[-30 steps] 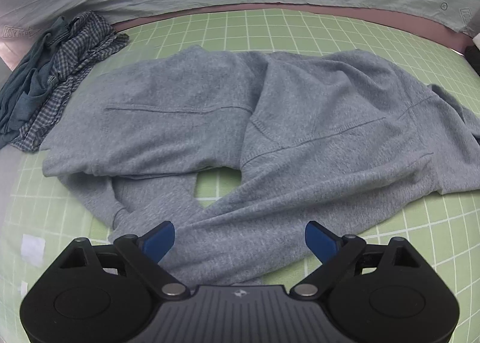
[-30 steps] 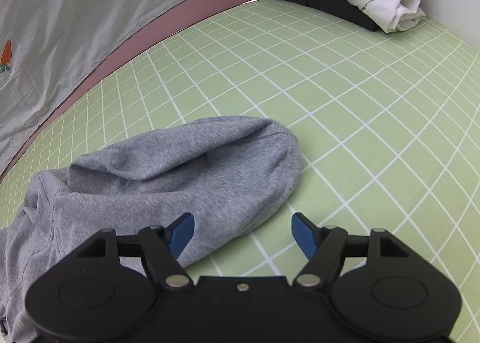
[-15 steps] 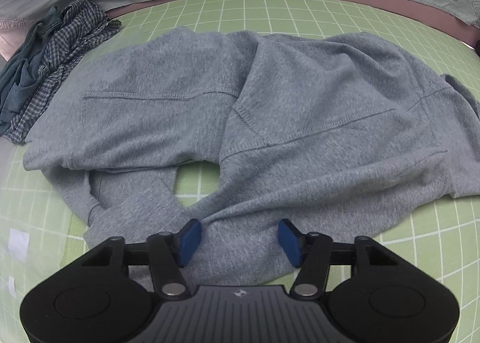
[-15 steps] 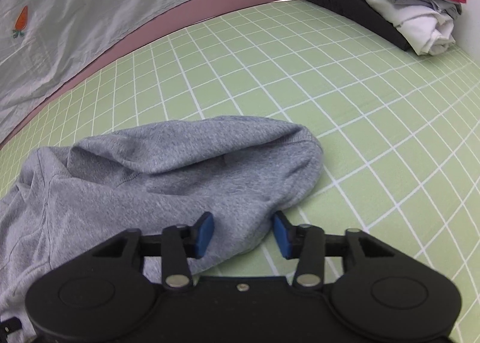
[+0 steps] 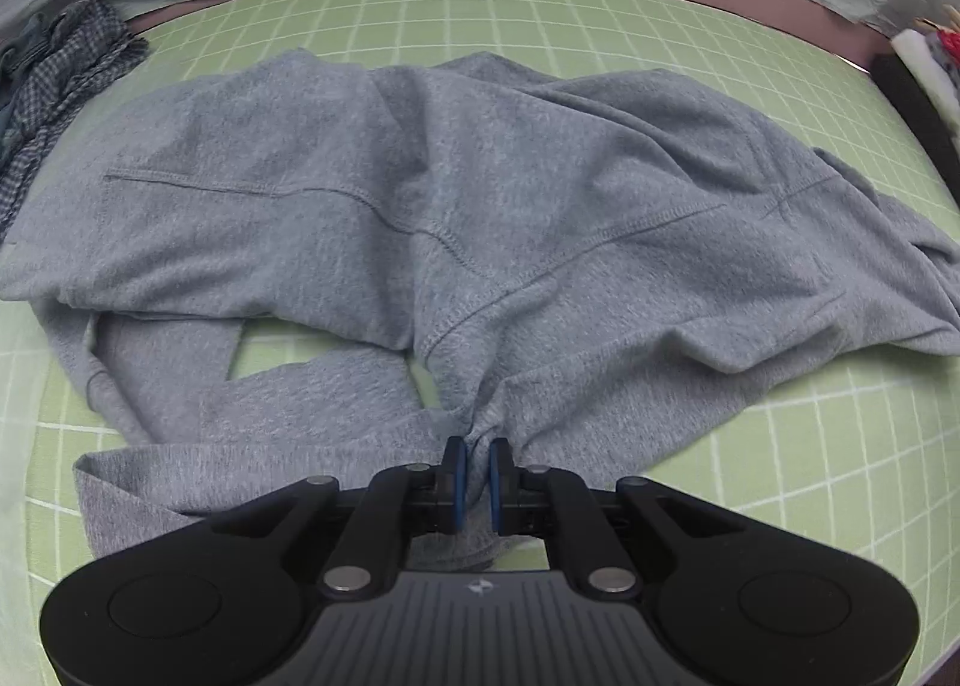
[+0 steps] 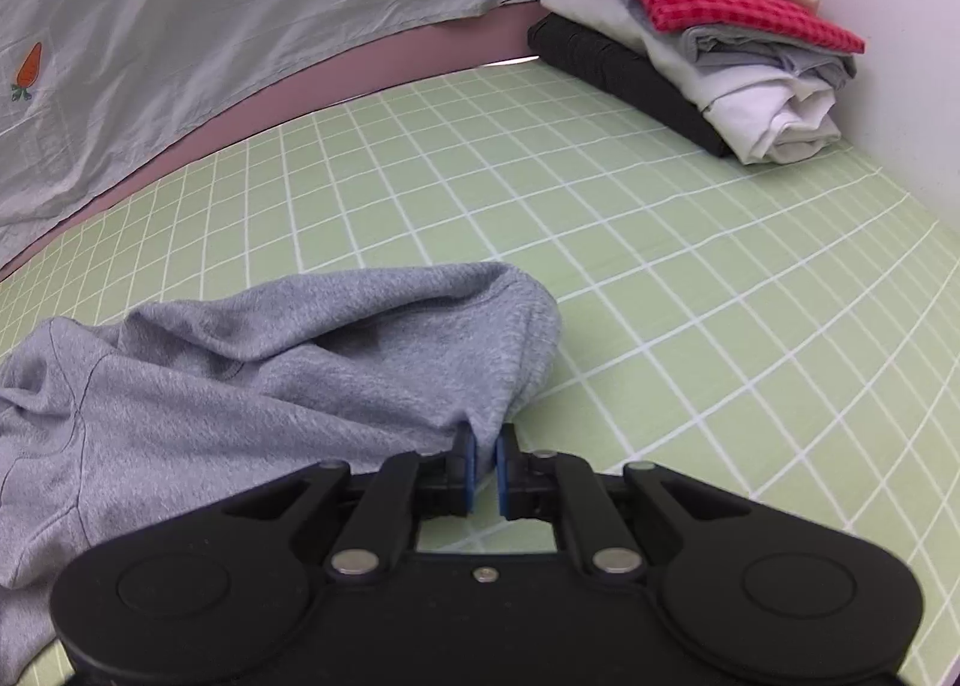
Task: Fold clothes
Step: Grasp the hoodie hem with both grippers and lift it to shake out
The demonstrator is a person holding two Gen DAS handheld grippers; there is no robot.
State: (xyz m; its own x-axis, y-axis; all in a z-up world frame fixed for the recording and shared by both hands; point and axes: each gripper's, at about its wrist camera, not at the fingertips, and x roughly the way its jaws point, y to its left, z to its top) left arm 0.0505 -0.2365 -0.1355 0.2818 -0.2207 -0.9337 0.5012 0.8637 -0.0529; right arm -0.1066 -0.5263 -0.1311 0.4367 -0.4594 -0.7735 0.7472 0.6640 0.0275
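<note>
Grey sweatshirt (image 5: 480, 218), spread near the folded stack (image 6: 708, 56), is pinched by left gripper (image 5: 474, 473) and seemingly right gripper (image 6: 485, 467); thin bites could slip when lifted.

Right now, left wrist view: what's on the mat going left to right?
Crumpled checked garment → grey sweatshirt, pinched at its near edge by the left gripper → stack of folded clothes at the right edge.

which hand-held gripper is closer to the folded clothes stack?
Right. The right hand-held gripper faces the folded stack across open mat; the left hand-held gripper sees it only at its far right edge.
</note>
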